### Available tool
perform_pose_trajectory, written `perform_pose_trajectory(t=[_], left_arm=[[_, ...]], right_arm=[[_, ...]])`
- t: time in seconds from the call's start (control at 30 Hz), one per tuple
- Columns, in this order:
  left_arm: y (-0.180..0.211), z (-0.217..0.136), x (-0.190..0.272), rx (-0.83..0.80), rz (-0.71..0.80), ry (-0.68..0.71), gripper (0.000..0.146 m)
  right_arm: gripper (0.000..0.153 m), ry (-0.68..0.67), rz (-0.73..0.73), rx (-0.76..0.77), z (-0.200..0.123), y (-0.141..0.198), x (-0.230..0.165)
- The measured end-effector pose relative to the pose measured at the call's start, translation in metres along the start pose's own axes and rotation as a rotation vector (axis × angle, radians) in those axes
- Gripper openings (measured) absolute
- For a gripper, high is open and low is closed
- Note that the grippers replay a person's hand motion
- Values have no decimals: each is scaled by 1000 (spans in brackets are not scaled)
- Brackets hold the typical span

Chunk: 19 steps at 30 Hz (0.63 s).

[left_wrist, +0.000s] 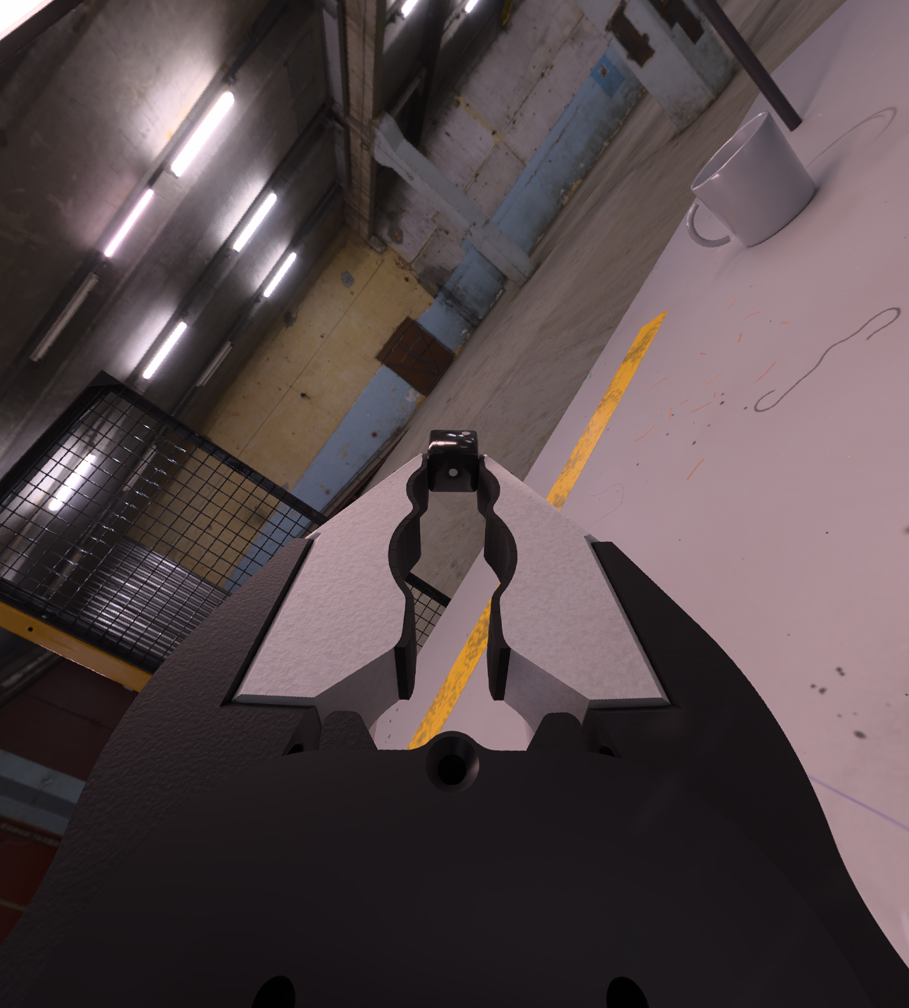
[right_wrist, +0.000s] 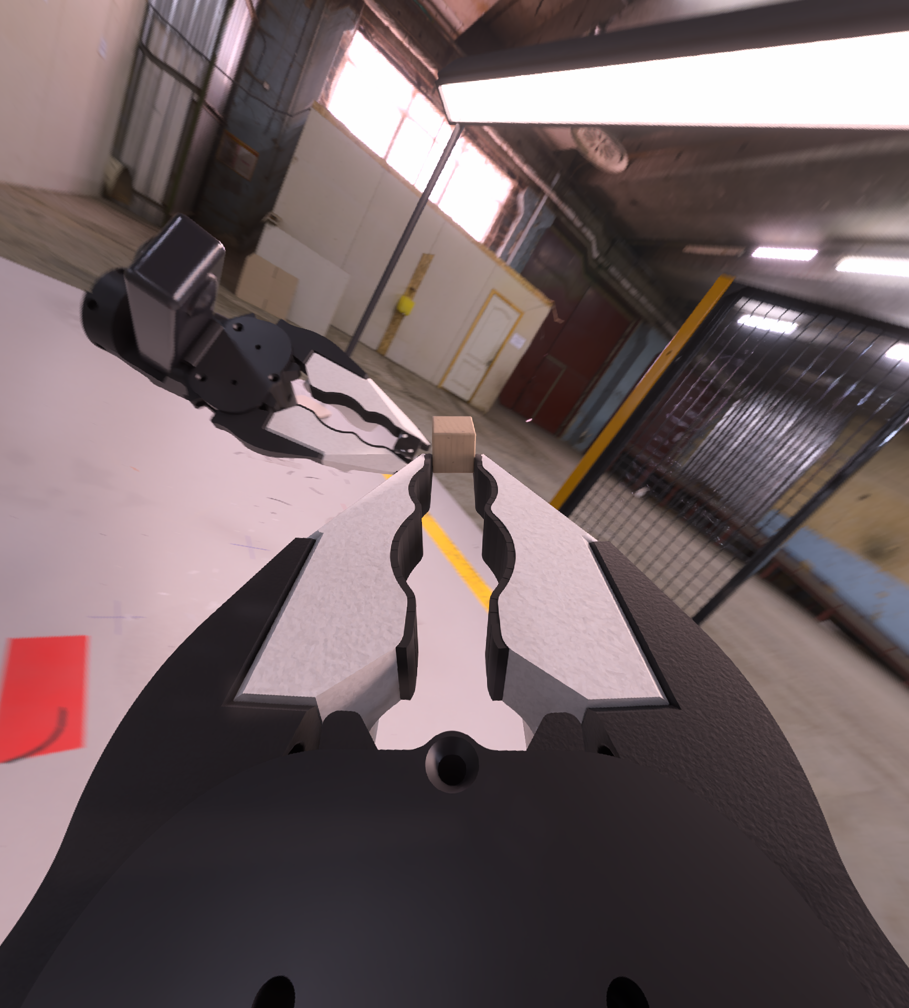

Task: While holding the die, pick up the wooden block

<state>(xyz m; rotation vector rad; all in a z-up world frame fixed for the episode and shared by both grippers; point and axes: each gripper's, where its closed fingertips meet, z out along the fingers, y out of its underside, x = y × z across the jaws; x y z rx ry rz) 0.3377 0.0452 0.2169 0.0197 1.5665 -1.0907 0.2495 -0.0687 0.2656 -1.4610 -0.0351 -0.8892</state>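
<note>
In the left wrist view my left gripper (left_wrist: 453, 474) is shut on a small black die (left_wrist: 453, 458) with white dots, held at the fingertips above the white table (left_wrist: 768, 545). In the right wrist view my right gripper (right_wrist: 453, 463) is shut on a pale wooden block (right_wrist: 453, 443), held at the fingertips above the table's edge. The left gripper (right_wrist: 406, 444) also shows in the right wrist view, just left of the block, with the black die (right_wrist: 404, 444) between its tips.
A white mug (left_wrist: 755, 183) stands on the table at the far right of the left wrist view, with a dark rod (left_wrist: 752, 65) beside it. A yellow strip (left_wrist: 605, 403) runs near the table edge. A red card (right_wrist: 38, 698) lies on the table at left.
</note>
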Motion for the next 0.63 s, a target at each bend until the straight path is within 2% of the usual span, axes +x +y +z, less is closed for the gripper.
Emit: perform_pose_trajectory(t=[0.1, 0.2, 0.37, 0.63], left_arm=[[-1, 1, 3, 5, 15, 4, 16], [1, 3, 7, -14, 45, 12, 16], [8, 7, 12, -72, 117, 4, 16], [17, 17, 31, -138, 227, 26, 16]], right_arm=[[15, -48, 162, -30, 8, 9, -10], [15, -67, 256, -148, 16, 30, -18], [15, -90, 307, -390, 23, 71, -32], [15, -95, 380, -542, 23, 108, -40]])
